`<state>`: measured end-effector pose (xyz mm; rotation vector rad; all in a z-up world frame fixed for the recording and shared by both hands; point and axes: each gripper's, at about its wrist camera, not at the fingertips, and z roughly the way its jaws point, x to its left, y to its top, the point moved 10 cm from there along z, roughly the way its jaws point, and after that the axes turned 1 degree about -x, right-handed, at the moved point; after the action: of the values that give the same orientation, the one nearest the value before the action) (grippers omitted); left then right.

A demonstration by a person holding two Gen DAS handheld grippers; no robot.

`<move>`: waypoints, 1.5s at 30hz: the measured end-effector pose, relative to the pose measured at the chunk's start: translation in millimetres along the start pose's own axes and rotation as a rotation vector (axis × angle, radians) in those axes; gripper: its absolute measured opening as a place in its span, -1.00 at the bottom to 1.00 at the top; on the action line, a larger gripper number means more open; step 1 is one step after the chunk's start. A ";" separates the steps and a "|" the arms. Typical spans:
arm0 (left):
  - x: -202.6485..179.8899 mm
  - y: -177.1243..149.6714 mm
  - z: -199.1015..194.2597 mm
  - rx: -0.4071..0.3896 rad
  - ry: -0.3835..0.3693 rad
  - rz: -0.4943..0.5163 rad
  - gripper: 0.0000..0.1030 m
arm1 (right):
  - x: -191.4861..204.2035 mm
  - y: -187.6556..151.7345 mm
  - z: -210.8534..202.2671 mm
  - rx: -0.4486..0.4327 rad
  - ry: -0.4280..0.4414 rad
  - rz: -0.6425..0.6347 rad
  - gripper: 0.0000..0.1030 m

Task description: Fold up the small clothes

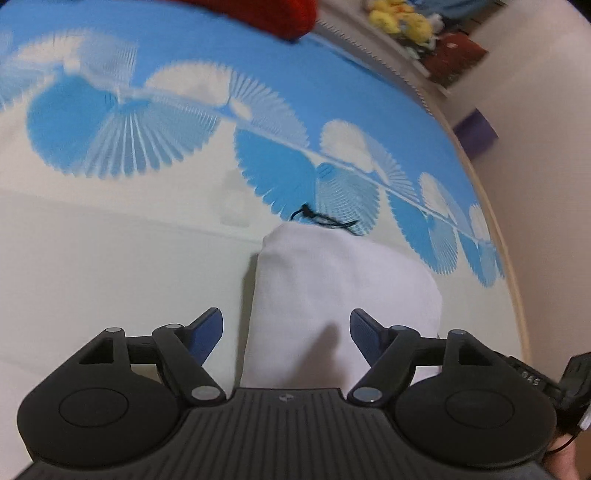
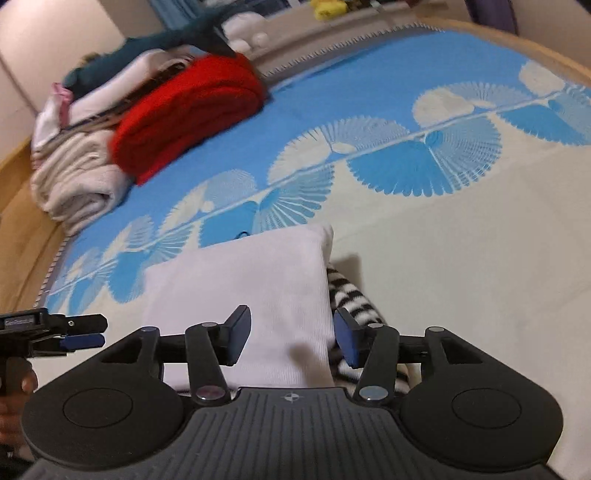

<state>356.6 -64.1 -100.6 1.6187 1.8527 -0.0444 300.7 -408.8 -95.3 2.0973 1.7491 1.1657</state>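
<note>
A small white garment (image 1: 332, 284) lies folded flat on the blue-and-cream bedspread (image 1: 110, 258). My left gripper (image 1: 286, 321) hovers over its near-left part, jaws open, nothing pinched between the blue pads. In the right wrist view the same white garment (image 2: 243, 280) covers a black-and-white striped piece (image 2: 351, 295) that peeks out along its right edge. My right gripper (image 2: 291, 319) stands open above that edge, pads clear of the cloth. The left gripper (image 2: 79, 334) shows at the far left, held by a hand. A black thread (image 1: 321, 219) lies at the garment's far edge.
A stack of folded clothes sits at the far side of the bed: a red knit (image 2: 188, 110) and cream towels (image 2: 74, 184). The bed's wooden edge (image 1: 491, 221) curves along the right. Yellow plush toys (image 1: 402, 18) and a purple box (image 1: 474, 129) lie beyond it.
</note>
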 end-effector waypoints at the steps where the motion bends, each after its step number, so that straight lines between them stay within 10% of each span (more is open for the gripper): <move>1: 5.7 0.5 11.4 0.010 -0.008 -0.035 0.55 | -1.6 2.8 13.2 0.011 -0.015 0.014 0.01; 8: 18.6 14.4 59.2 0.011 -0.085 -0.137 0.66 | -27.0 15.6 75.0 0.038 -0.053 0.217 -0.03; 9: 19.9 16.0 65.9 0.013 -0.093 -0.158 0.67 | -25.5 17.7 79.8 0.037 -0.033 0.226 -0.13; 11: 23.1 17.4 81.1 0.027 -0.108 -0.207 0.65 | -19.8 24.9 86.2 0.021 0.009 0.217 -0.94; 16: 10.2 29.1 86.9 -0.046 -0.154 -0.158 -0.31 | -20.0 61.6 68.0 -0.180 -0.022 0.204 -0.96; 24: 4.6 31.8 69.6 -0.125 0.054 0.013 0.16 | -54.3 29.3 105.1 0.009 -0.385 0.075 -0.91; 28: -16.0 45.4 16.8 -0.231 -0.014 0.117 0.16 | -51.3 43.0 71.1 -0.101 -0.292 0.147 -0.86; 31: -38.1 28.3 -6.3 -0.204 -0.113 0.255 0.16 | -22.6 48.0 39.7 -0.169 -0.147 0.058 -0.42; 34: -58.1 -3.0 -5.6 -0.115 -0.173 0.395 0.16 | 1.9 24.1 27.6 -0.071 0.004 -0.003 -0.26; 40: -58.8 -57.3 21.5 0.012 -0.080 0.597 0.09 | -12.4 -9.3 24.4 0.047 -0.003 0.053 -0.25; 42: -59.8 -57.8 17.8 -0.002 -0.072 0.608 0.08 | -7.3 -20.5 28.5 0.107 0.068 0.072 -0.44; 43: -63.2 -56.9 11.7 -0.013 -0.102 0.594 0.08 | -6.8 -23.0 29.7 0.114 0.071 0.063 -0.99; 45: -68.8 -59.8 1.3 -0.024 -0.151 0.593 0.08 | -10.3 -16.3 23.8 0.066 0.083 0.082 -1.00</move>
<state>304.4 -138.3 -90.9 2.0224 1.2010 0.1110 303.8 -405.1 -125.5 2.2080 1.7763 1.2493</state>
